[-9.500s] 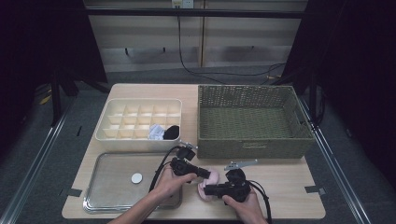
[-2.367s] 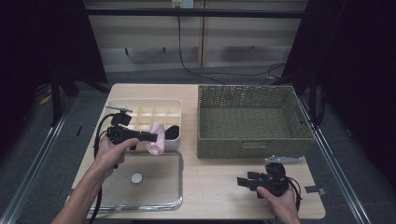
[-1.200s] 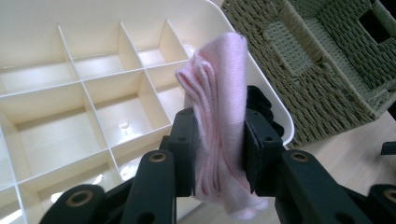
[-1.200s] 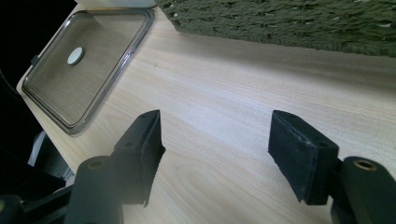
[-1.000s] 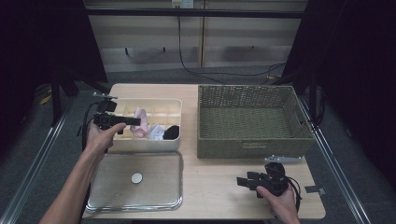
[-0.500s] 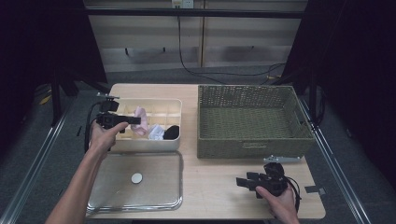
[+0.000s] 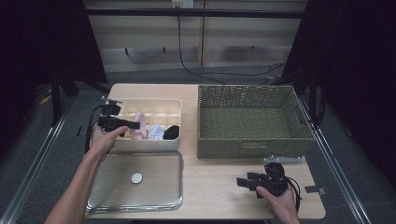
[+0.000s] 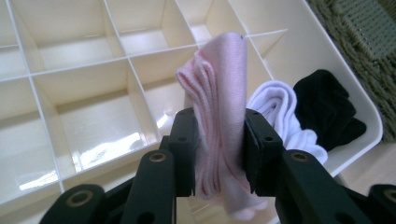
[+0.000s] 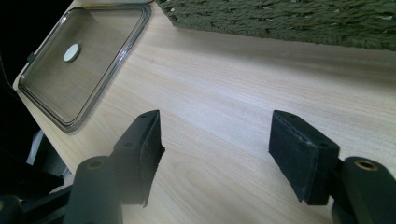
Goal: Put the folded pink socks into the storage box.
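Left gripper (image 8: pixel 219 149) moved nearer divided box (image 7: pixel 175 106); jaws clamp pink sock (image 8: pixel 219 93), long axis upright.

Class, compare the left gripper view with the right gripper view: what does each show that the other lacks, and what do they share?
Left gripper view alone: a pink sock clamped in the left gripper, above a divided box holding a white sock and a black sock.
Right gripper view alone: the open right gripper over bare table, and a clear lid.
Shared: the wicker basket.

Overhead light brightens the table (image 7: pixel 219 186) against dark surroundings; glare spots the organizer (image 8: pixel 93 140); near claws blur.
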